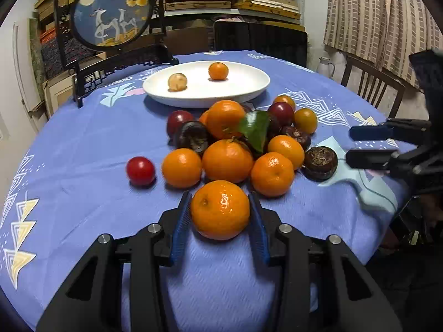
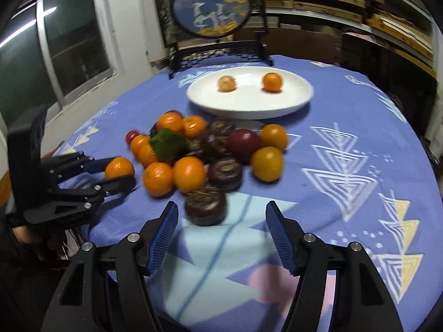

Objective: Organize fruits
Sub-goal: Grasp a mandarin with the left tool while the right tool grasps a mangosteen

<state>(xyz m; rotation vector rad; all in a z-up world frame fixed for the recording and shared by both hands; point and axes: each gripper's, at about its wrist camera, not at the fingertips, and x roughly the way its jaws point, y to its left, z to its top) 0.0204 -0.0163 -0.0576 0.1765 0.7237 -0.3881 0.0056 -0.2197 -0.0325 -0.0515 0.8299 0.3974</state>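
Observation:
A pile of fruits [image 1: 238, 144] lies on the blue tablecloth: several tangerines, dark water chestnuts, red and yellow cherry tomatoes, one green leaf. My left gripper [image 1: 220, 202] is shut on a tangerine [image 1: 220, 210] at the near edge of the pile; it also shows in the right wrist view [image 2: 119, 168]. My right gripper [image 2: 221, 213] is open, its jaws either side of a dark water chestnut [image 2: 206, 206] without touching it. A white plate [image 1: 249, 90] behind the pile holds a small tangerine [image 1: 218, 70] and a pale round fruit [image 1: 177, 82].
A round painted screen on a black stand [image 1: 110, 13] stands behind the plate at the back left. Wooden chairs [image 1: 371, 83] sit beyond the table's far right edge. A lone red tomato [image 1: 140, 170] lies left of the pile. The table edge is close below both grippers.

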